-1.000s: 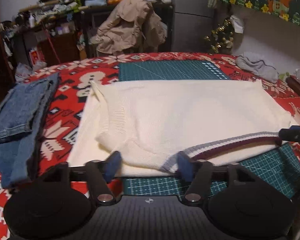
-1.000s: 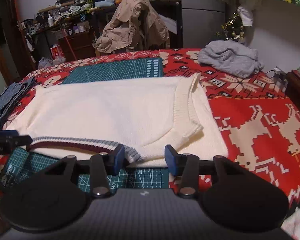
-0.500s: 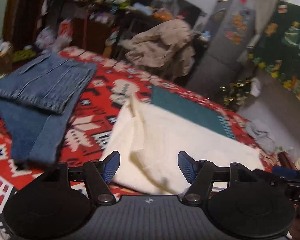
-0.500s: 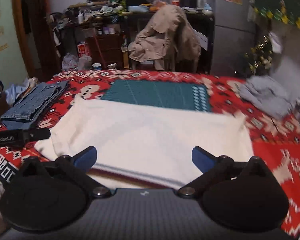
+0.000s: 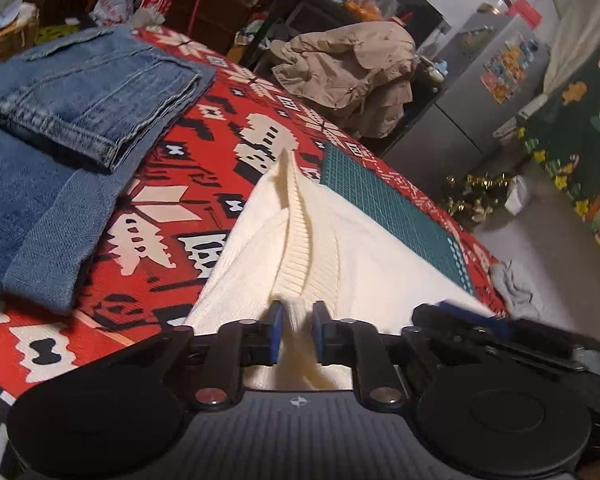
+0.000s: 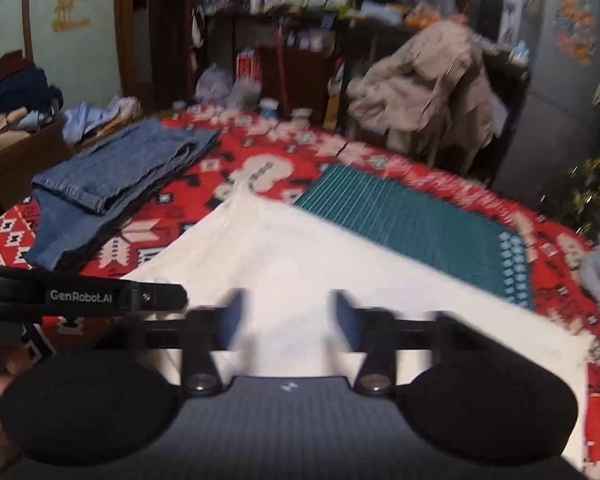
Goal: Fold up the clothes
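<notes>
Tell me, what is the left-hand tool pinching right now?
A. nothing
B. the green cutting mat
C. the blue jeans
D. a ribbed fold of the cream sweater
D: the left gripper has closed its fingers on a ribbed fold of the cream sweater.

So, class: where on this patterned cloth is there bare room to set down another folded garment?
Bare red cloth lies between the folded jeans and the white sweater. The green cutting mat beyond the sweater is partly free. The jeans side is crowded.
</notes>
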Demonstrator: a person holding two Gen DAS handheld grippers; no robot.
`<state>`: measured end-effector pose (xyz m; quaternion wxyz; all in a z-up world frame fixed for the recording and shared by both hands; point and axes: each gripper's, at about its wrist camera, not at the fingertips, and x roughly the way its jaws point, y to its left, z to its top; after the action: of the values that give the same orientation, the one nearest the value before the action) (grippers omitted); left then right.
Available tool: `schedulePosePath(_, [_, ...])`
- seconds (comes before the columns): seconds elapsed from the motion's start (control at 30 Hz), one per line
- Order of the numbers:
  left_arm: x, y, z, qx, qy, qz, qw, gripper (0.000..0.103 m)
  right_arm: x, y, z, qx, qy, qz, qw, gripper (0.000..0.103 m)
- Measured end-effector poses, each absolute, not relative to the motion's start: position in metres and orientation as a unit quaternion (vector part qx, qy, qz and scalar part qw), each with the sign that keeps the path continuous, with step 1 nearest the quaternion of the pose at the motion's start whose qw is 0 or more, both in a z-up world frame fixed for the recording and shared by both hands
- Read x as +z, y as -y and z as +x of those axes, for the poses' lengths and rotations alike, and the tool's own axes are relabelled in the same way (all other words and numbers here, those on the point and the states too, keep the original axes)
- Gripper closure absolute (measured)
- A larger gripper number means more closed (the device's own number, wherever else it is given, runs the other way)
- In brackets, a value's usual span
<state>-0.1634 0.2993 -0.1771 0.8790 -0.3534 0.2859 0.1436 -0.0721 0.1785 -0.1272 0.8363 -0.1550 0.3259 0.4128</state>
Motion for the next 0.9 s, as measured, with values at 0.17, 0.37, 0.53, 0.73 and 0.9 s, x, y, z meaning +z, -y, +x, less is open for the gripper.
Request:
schedulePosePath(0.17, [-0.173,-0.293,-0.169,0.156,-0.272,-0.336,0.888,0.098,-0.14,-0.206,-0.063,0.438,-0.353,-0.156,0.812,0.099])
schedulePosePath(0.37, [-0.174,-0.29,-0.168,0.162,-0.28,-0.309,0.894,0.098,-0.154,-0.236,-0.05,0.455,-0.379,-0.158,0.79,0.099])
schedulePosePath(0.53, [-0.176,-0.294,-0.169,0.158,-0.281,-0.322,0.89,0.098,-0.159,-0.251,-0.028,0.438,-0.39,-0.151,0.796,0.099])
schedulePosePath(0.73, [-0.178,-0.295,-0.17,0.156,-0.28,-0.327,0.889,0.098,-0.157,-0.265,-0.002,0.426,-0.396,-0.137,0.802,0.099])
schedulePosePath(0.9, [-0.179,-0.297,-0.171,0.153,-0.278,-0.336,0.887,0.098,-0.156,-0.276,0.017,0.412,-0.399,-0.126,0.81,0.099])
